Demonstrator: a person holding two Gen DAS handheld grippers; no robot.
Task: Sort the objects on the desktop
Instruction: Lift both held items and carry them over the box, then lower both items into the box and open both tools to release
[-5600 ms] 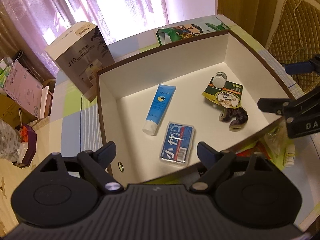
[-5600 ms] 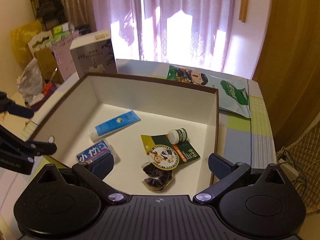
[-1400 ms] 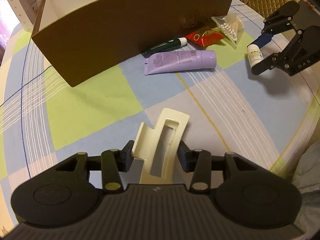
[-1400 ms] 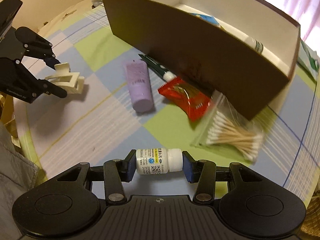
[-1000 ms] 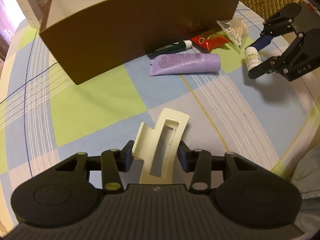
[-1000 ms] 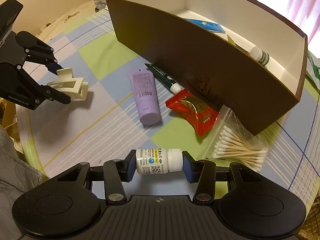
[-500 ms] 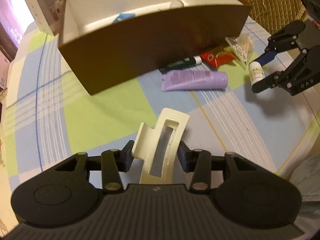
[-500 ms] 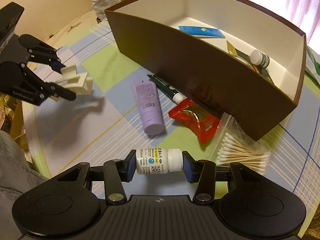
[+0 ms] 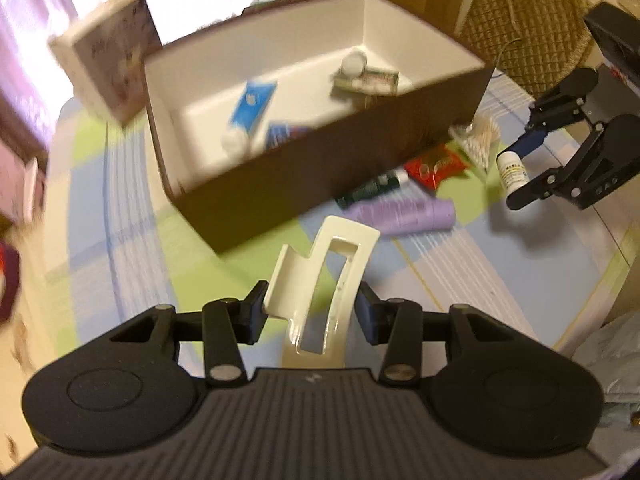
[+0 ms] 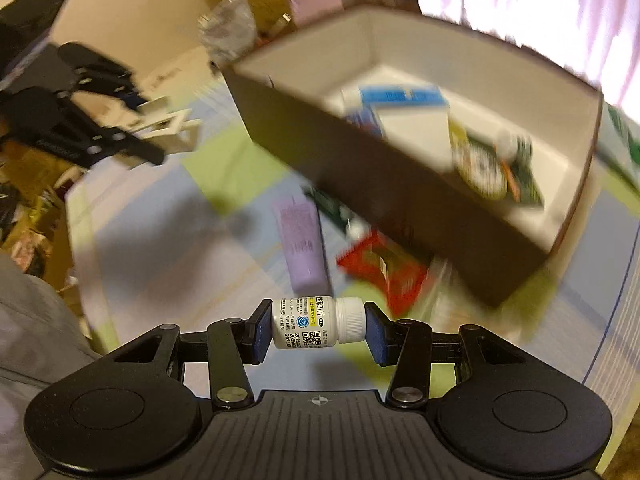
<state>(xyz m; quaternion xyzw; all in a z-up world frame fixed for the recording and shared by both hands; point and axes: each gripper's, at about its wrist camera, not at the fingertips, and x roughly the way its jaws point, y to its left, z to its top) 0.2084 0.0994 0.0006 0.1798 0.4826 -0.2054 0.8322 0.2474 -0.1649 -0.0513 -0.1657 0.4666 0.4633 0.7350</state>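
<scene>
My left gripper (image 9: pixel 310 314) is shut on a cream hair claw clip (image 9: pixel 328 276), held in the air in front of the brown box (image 9: pixel 304 188). My right gripper (image 10: pixel 318 330) is shut on a small white pill bottle (image 10: pixel 316 322), gripped end to end and lying sideways. In the left wrist view the right gripper (image 9: pixel 524 174) hangs at the right with the bottle (image 9: pixel 512 170). In the right wrist view the left gripper (image 10: pixel 132 140) is at the left with the clip (image 10: pixel 168 128). The white-lined box (image 10: pixel 400 200) holds a blue tube (image 9: pixel 250 110), a blue pack and a green card.
On the checked cloth before the box lie a purple tube (image 9: pixel 404 214), a dark green tube (image 9: pixel 370 190), a red packet (image 9: pixel 436 166) and a bag of cotton swabs (image 9: pixel 478 138). A white carton (image 9: pixel 108 52) stands left of the box. A quilted chair (image 9: pixel 524 20) is behind.
Both grippers have risen with their loads, so the inside of the box has come into view. The views are blurred by motion. Neither grip has changed.
</scene>
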